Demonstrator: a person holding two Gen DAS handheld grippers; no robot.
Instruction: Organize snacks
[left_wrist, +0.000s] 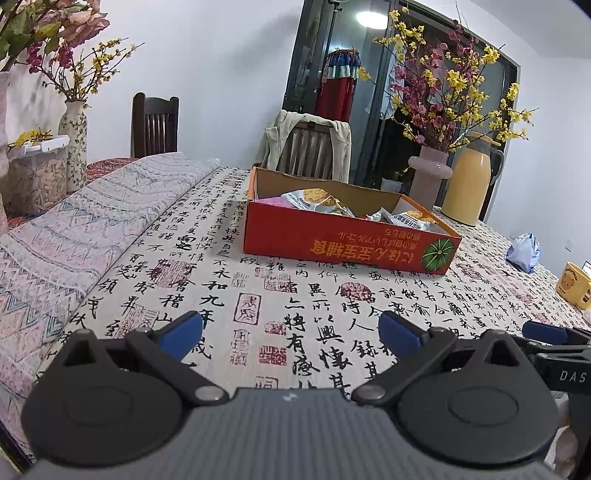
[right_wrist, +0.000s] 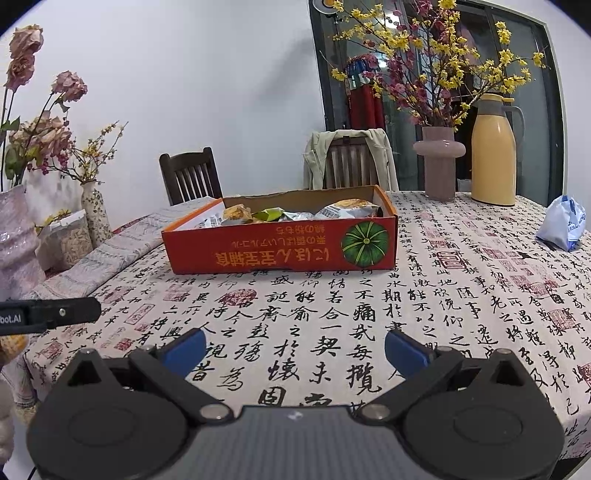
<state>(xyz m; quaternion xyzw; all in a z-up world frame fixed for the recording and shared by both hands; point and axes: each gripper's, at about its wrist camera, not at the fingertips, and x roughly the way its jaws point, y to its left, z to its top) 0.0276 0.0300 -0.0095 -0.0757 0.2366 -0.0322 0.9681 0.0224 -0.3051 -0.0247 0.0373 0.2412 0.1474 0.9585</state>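
A shallow red cardboard box (left_wrist: 343, 243) with a green pumpkin picture stands on the calligraphy tablecloth; it also shows in the right wrist view (right_wrist: 280, 247). Several snack packets (left_wrist: 317, 199) lie inside it, seen too in the right wrist view (right_wrist: 347, 210). My left gripper (left_wrist: 291, 332) is open and empty, low over the cloth, well short of the box. My right gripper (right_wrist: 295, 350) is open and empty, also near the table's front. The right gripper's blue finger (left_wrist: 546, 332) shows at the left view's right edge; the left gripper's body (right_wrist: 48, 314) shows at the right view's left edge.
A pink vase (right_wrist: 439, 162) with flowers and a yellow thermos (right_wrist: 495, 151) stand behind the box. A blue-white bag (right_wrist: 563, 221) lies at the right, a yellow mug (left_wrist: 574, 284) nearby. Vases and a plastic container (left_wrist: 37, 177) stand at the left. Two chairs (right_wrist: 351, 158) stand behind the table.
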